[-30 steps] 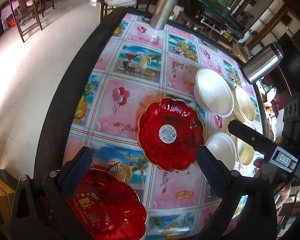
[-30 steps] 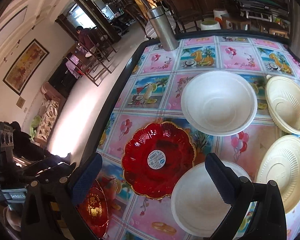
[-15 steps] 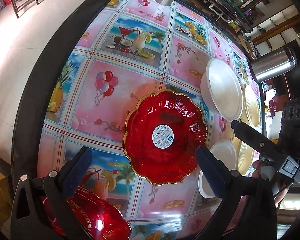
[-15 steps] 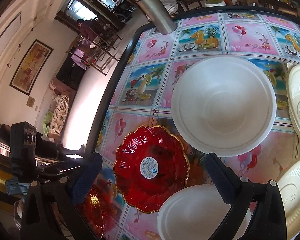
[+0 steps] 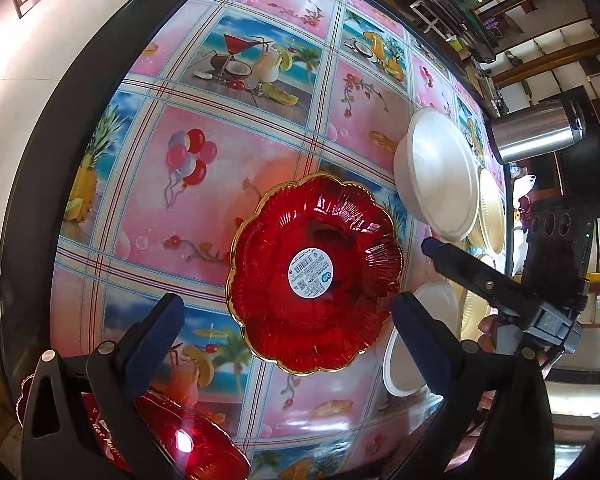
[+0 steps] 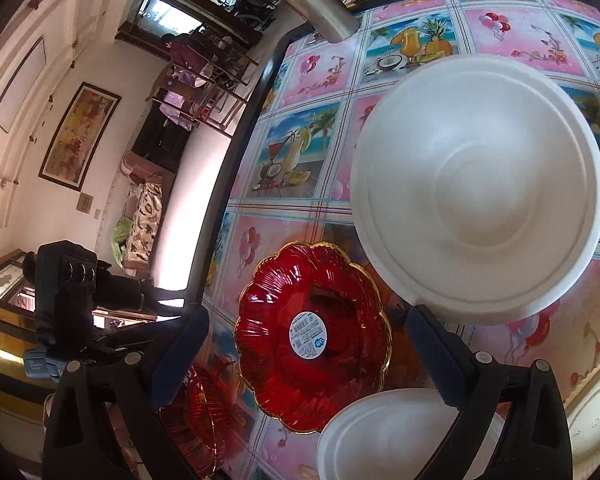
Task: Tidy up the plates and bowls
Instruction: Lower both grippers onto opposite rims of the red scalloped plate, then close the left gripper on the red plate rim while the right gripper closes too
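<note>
Our counter point(image 5: 228, 184) wears a glossy cloth of pink and blue squares printed with balloons and cocktails, ringed by a dark rim. At its middle lies a red scalloped plate point(image 5: 314, 274) with a gold edge and a round sticker. We see the left claw point(image 5: 284, 330) spread wide above that plate's near edge, gripping nothing. The right claw point(image 6: 306, 352) is closing slightly, with nothing between its pads. A large white bowl point(image 6: 480, 216) sits just beyond the red plate; a smaller white bowl point(image 6: 388, 440) lies nearer. A second red plate point(image 5: 188, 440) rests at the counter's near edge.
</note>
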### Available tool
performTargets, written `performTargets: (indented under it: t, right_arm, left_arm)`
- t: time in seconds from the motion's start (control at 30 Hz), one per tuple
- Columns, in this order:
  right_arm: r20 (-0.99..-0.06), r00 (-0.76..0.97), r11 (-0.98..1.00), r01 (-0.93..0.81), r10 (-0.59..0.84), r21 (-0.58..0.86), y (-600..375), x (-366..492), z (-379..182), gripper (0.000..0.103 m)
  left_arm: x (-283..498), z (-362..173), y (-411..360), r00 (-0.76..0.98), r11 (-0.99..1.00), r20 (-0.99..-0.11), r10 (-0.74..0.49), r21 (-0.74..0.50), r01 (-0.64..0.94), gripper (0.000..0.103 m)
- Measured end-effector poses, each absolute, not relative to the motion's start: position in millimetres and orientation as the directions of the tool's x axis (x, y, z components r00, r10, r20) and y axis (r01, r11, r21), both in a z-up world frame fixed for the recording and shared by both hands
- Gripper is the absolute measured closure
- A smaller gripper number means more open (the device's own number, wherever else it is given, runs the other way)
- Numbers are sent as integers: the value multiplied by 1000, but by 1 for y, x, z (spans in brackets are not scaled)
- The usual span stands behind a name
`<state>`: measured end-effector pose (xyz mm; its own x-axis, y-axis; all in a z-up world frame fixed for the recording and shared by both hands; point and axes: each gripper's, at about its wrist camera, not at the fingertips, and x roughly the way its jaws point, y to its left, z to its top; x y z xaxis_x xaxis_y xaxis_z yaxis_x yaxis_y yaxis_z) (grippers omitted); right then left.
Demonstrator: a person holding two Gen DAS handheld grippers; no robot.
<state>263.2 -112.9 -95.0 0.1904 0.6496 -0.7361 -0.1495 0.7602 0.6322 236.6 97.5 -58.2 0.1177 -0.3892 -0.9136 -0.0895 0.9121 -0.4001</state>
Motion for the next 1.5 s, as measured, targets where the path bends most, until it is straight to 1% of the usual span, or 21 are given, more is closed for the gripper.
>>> performTargets:
  t: [0.03, 0.07, 0.1, 0.43, 0.63, 0.83, 1.03, 1.17, 1.23, 1.27, 1.3, 1.33, 1.4, 1.47, 1.5]
  right_arm:
    - [-743, 172, 763, -149, 647, 629, -112, 264, -98, 13]
    - [-751, 153, 767, -146, 642, 625, -110, 264, -101, 20]
    - [-754, 136, 766, -139, 643, 628, -109, 265, -105, 24]
    - [-801, 110, 808, -123, 588, 576, -103, 265, -116, 25]
    - [-811, 102, 817, -114, 575, 565, -106, 265, -119, 28]
    - [-813, 106, 820, -110, 572, 562, -111, 264, -118, 29]
    - [-821, 81, 824, -114, 565, 556, -108, 263, -123, 36]
    - [-825, 73, 827, -108, 560, 552, -107, 263, -125, 39]
    - [-826, 74, 828, -107, 559, 551, -107, 263, -125, 42]
    - [-826, 76, 828, -104, 559, 551, -107, 263, -125, 43]
    - [-825, 78, 828, -101, 560, 552, -108, 264, -126, 45]
    - [-826, 80, 829, -101, 558, 550, -107, 265, -127, 47]
    - [-834, 85, 838, -96, 545, 538, -109, 265, -127, 55]
    - [-832, 83, 835, -86, 549, 543, -111, 265, -129, 57]
    - [-832, 83, 836, -84, 549, 543, -112, 265, -129, 59]
  left_arm:
    - [238, -60, 97, 113, 910, -912, -395, -405, -88, 0]
    - [239, -61, 98, 110, 906, -908, -404, -414, -86, 0]
    - [240, -61, 99, 112, 903, -905, -411, -421, -86, 0]
    - [248, -81, 98, 75, 873, -878, -473, -479, -97, 0]
    - [247, -93, 96, 59, 855, -862, -503, -506, -111, 0]
    - [244, -104, 98, 52, 848, -859, -509, -511, -137, 0]
    - [238, -103, 97, 66, 859, -870, -489, -493, -137, 1]
    - [237, -101, 98, 74, 863, -875, -478, -484, -144, 10]
    - [236, -101, 98, 78, 871, -883, -464, -470, -143, 20]
    - [236, -101, 98, 77, 874, -885, -459, -465, -143, 32]
    - [236, -101, 98, 75, 878, -890, -450, -456, -144, 37]
    - [236, -102, 98, 76, 881, -893, -443, -449, -145, 39]
    - [235, -103, 99, 77, 880, -893, -443, -449, -155, 41]
    - [236, -105, 100, 76, 876, -891, -447, -453, -163, 42]
    - [235, -105, 102, 77, 876, -891, -447, -453, -166, 44]
